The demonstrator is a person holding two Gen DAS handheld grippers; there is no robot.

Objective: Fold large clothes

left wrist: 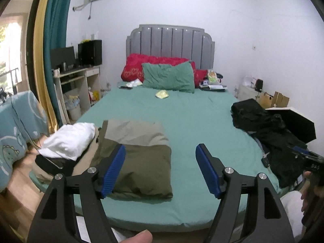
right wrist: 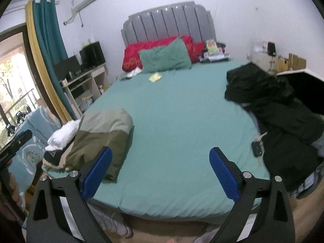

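**Olive garment folded; black clothes pending**

Item 1: olive garment [left wrist: 139, 162], two-tone drab, folded to a compact rectangle, edges fairly square, lying at the near left part of the bed [left wrist: 192, 121]. Judged done.

Item 2: black clothes [right wrist: 283, 111], large, crumpled in a loose heap along the bed's right edge. Judged unfolded and next in line.

Item 3: white garment [left wrist: 68, 139] atop a small pile beside the olive one; its fold state unclear.

Item 4: left hand-held gripper [left wrist: 160, 169], jaws spread wide, holding nothing, above the olive garment.

Item 5: right hand-held gripper [right wrist: 160, 171], jaws wide apart, empty, over bare sheet.

Item 6: key fob [right wrist: 257, 148], touching the black heap's edge.
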